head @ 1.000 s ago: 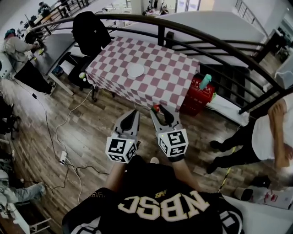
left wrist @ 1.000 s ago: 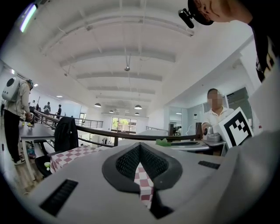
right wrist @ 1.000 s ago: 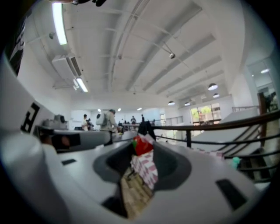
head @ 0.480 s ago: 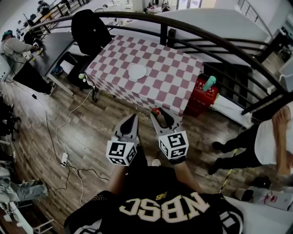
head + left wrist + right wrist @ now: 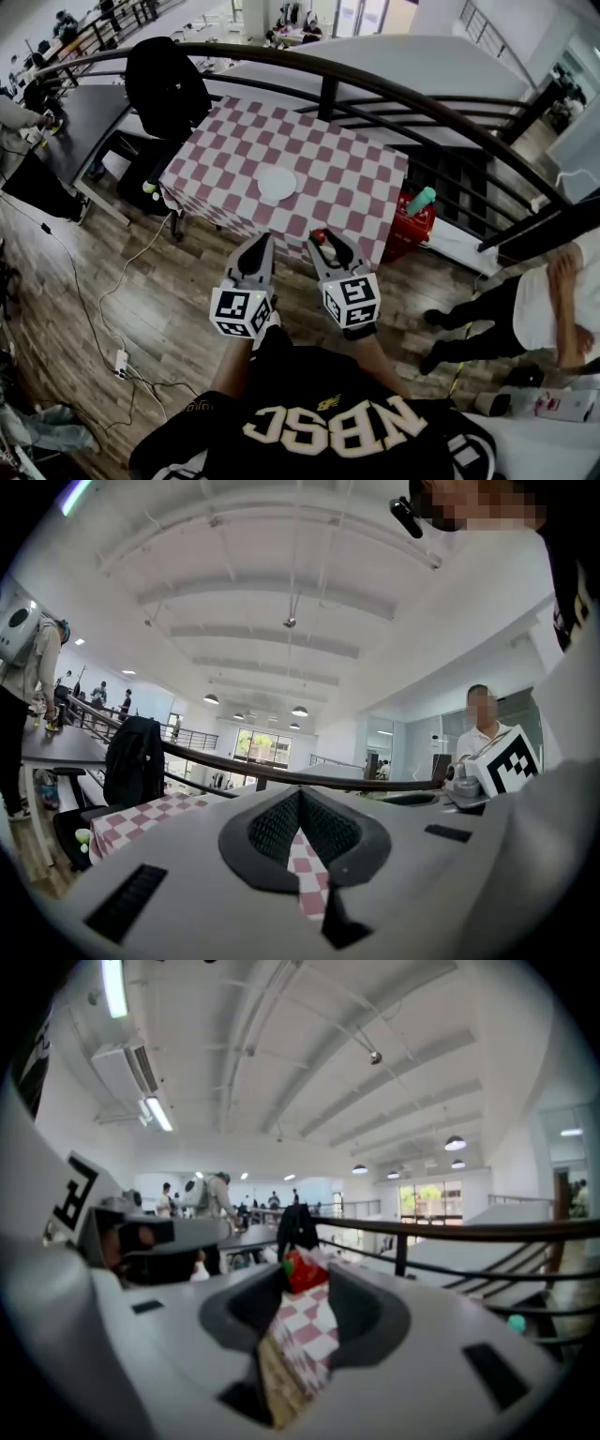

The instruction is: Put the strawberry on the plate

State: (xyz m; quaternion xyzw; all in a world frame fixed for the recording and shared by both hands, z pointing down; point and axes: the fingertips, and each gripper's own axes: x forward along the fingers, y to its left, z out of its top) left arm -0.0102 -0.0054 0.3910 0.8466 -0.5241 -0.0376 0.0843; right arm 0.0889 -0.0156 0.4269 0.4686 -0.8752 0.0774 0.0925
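Observation:
A white plate [image 5: 277, 184] lies near the middle of the red-and-white checkered table [image 5: 361, 173]. My right gripper [image 5: 321, 236] is shut on a red strawberry [image 5: 318, 235] just short of the table's near edge. In the right gripper view the strawberry [image 5: 302, 1270] is pinched at the tips of the right gripper [image 5: 305, 1277], with the checkered cloth beyond. My left gripper [image 5: 265, 242] hangs beside it to the left, shut with nothing in it. In the left gripper view the left gripper [image 5: 298, 797] has its jaws meeting, and the cloth shows through the gap below.
A dark curved railing [image 5: 412, 98] runs behind the table. A black jacket [image 5: 167, 86] hangs on a chair at the table's left end. A red crate [image 5: 412, 217] with a teal bottle [image 5: 421, 200] stands at the right. A person [image 5: 525, 314] stands at the far right. Cables [image 5: 117, 361] lie on the wood floor.
The table and plate have drawn nearer to both grippers, which sit slightly higher in the view. The right gripper still holds the strawberry; the left stays shut.

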